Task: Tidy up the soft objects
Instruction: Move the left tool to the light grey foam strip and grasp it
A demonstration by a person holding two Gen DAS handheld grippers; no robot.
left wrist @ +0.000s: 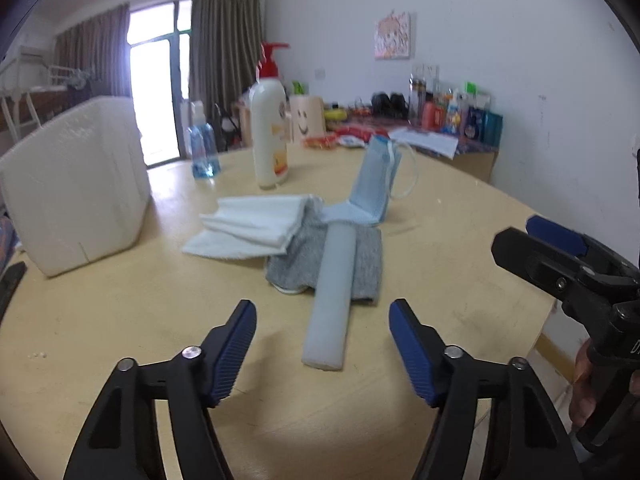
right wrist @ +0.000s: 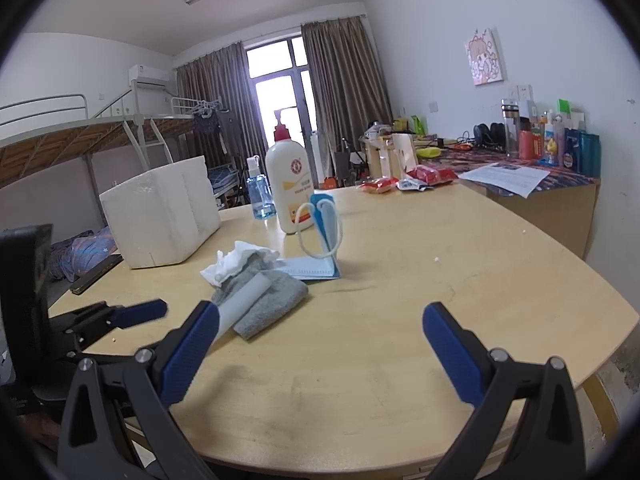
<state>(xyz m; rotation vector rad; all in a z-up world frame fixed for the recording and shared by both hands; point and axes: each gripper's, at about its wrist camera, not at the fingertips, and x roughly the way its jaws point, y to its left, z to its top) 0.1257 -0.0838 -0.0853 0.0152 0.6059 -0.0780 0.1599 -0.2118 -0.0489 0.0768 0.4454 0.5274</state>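
Observation:
A pale foam bar (left wrist: 332, 296) lies across a grey cloth (left wrist: 308, 260) in the middle of the round table. A folded white towel (left wrist: 252, 224) lies left of it and a blue face mask (left wrist: 372, 184), half folded upright, stands behind. My left gripper (left wrist: 322, 322) is open, just short of the bar's near end, which lies between its fingers' line. My right gripper (right wrist: 320, 320) is open and empty over the table, right of the pile; the foam bar (right wrist: 244, 296), grey cloth (right wrist: 272, 300), towel (right wrist: 236, 262) and mask (right wrist: 324, 236) lie ahead-left. The right gripper also shows in the left wrist view (left wrist: 552, 248).
A white foam box (left wrist: 76, 184) stands at the table's left. A lotion pump bottle (left wrist: 270, 128) and a blue spray bottle (left wrist: 202, 148) stand behind the pile. A cluttered desk (right wrist: 532, 184) lines the right wall. The table edge (right wrist: 600, 320) curves near on the right.

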